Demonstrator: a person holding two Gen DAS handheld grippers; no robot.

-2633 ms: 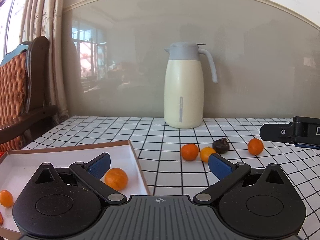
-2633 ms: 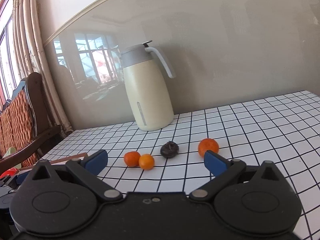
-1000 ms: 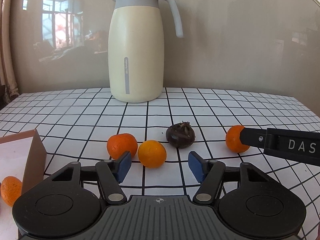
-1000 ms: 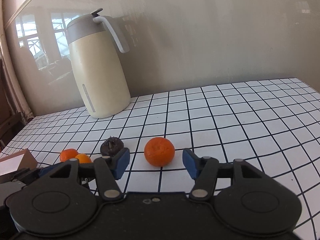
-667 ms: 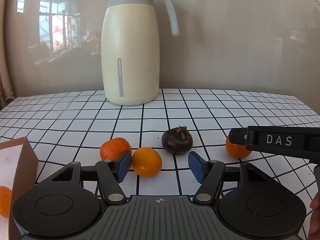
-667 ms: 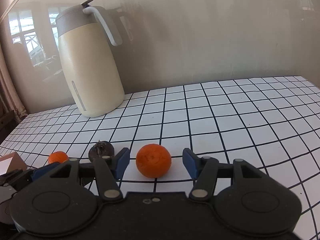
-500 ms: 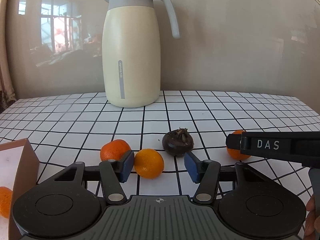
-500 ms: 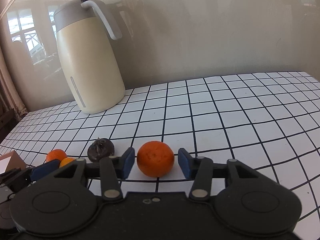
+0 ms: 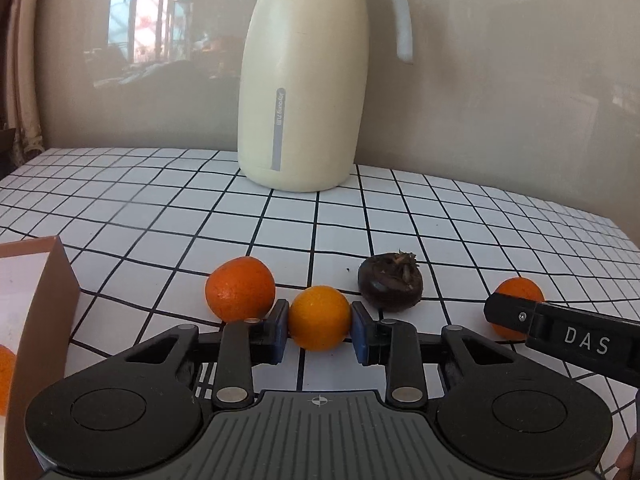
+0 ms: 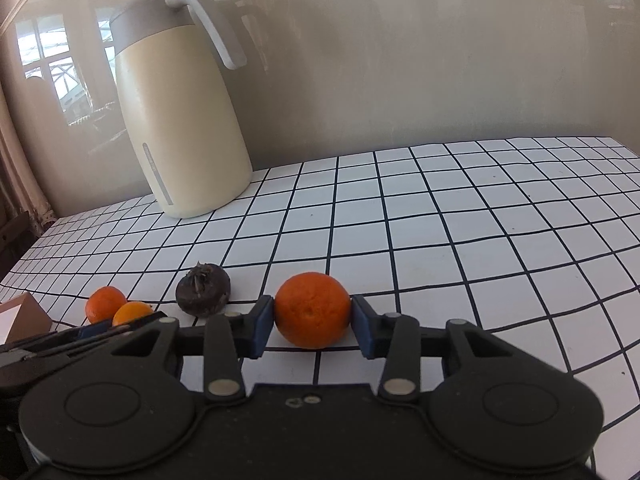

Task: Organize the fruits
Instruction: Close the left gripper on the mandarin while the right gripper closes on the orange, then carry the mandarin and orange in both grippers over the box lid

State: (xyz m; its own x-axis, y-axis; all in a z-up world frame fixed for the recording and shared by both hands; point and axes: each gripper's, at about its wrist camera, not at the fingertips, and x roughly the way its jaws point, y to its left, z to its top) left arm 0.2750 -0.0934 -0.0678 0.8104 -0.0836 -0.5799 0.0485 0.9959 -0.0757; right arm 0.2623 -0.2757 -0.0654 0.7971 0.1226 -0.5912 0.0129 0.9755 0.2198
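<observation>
Fruits lie on the checked table [image 10: 480, 208] before a cream jug [image 9: 304, 92]. Right gripper [image 10: 313, 320], lettered "DAS", is closing on the large orange [image 10: 313, 310]; left gripper [image 9: 319, 326] is closing on the small yellow-orange one [image 9: 319, 317].

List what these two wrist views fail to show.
- Brown cardboard box: cut off by the left edge in the left wrist view, so most of its contents stay unseen.
- Cream thermos jug: lid cropped by the top edge there.
- Small lighter orange: lower half hidden behind the left gripper in the right wrist view.
- Deep orange mandarin: half covered by the right gripper in the left wrist view.
</observation>
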